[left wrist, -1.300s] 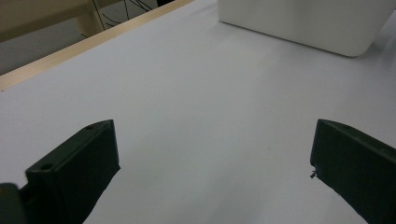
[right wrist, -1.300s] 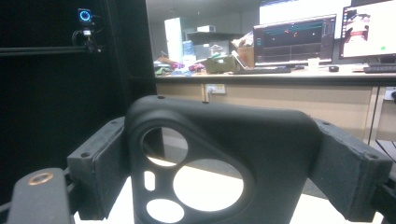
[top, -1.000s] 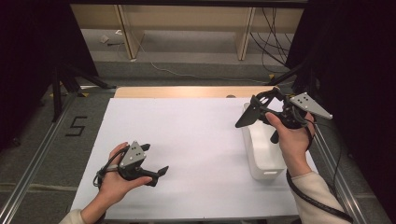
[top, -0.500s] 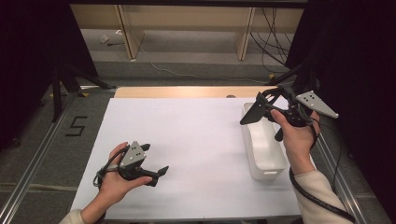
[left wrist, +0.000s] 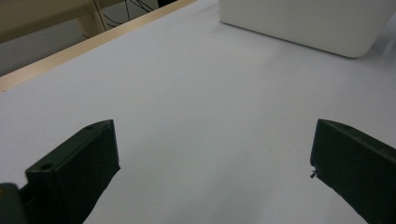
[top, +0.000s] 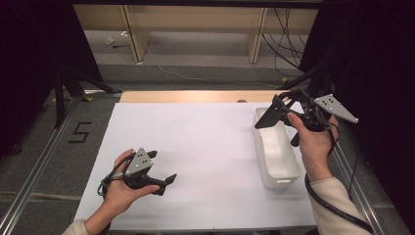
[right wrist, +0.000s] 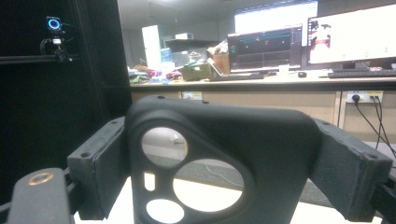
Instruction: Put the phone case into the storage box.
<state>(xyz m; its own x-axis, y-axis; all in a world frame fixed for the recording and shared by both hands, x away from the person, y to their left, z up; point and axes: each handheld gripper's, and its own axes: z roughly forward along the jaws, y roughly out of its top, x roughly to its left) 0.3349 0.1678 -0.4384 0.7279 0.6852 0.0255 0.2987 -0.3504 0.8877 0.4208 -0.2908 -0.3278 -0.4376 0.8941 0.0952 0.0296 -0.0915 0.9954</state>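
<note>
Two grippers are over the white-covered table point(top: 205, 142). The right gripper point(top: 266, 117), raised above the far end of the white bin point(top: 275, 154), has its jaws clamped on a black phone case point(right wrist: 219, 172); in the right gripper view the case stands upright between the pads, camera cutouts toward the lens, with desks and lit monitors point(right wrist: 308, 39) beyond it. From above the case shows as a dark flat piece point(top: 269, 116) jutting left from the right hand point(top: 313, 144), over the bin's rim. The bin lies lengthwise along the table's right side. The left gripper point(top: 166, 180) rests low near the table's near-left part in the left hand point(top: 122, 188), its jaws wide apart with nothing between them; its own view shows bare white surface and the bin's side point(left wrist: 303, 23) farther off
</note>
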